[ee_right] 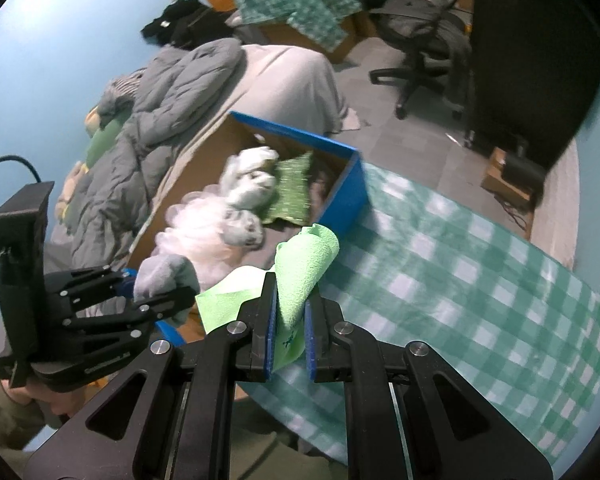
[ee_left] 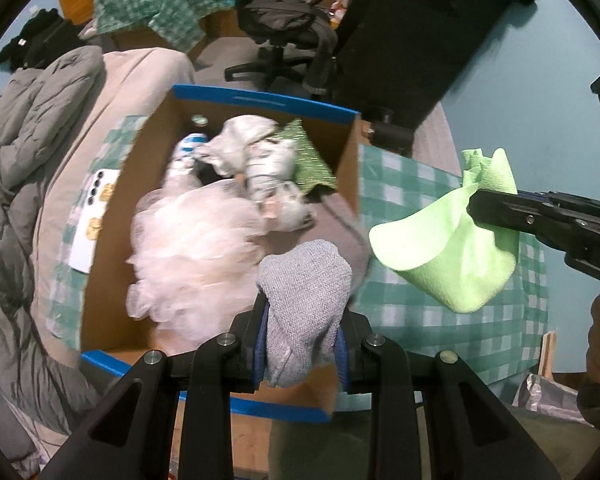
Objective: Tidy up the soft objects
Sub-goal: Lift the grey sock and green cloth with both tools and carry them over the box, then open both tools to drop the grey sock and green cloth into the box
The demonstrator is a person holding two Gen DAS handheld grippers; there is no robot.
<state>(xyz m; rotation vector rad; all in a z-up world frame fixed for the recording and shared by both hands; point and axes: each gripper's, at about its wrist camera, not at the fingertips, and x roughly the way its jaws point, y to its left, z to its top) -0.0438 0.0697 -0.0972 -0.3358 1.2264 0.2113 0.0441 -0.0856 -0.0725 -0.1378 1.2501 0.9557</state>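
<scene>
Left claw [ee_left: 302, 344], clenched on grey knitted cloth [ee_left: 306, 296], hangs over the blue-rimmed cardboard box [ee_left: 268, 101]; right claw [ee_right: 290, 344], gripping lime-green microfibre cloth [ee_right: 300, 280], sits beside it.

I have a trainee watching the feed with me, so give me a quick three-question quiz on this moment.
1. True or false: the left hand-held gripper is shut on a grey cloth.
2. What does the right hand-held gripper hold? A) lime green cloth B) white mesh pouf C) phone
3. Fill in: the phone lies ____ the blue-rimmed cardboard box, on the bed.

Key: 1 true; 2 A; 3 outside (beside).
</scene>
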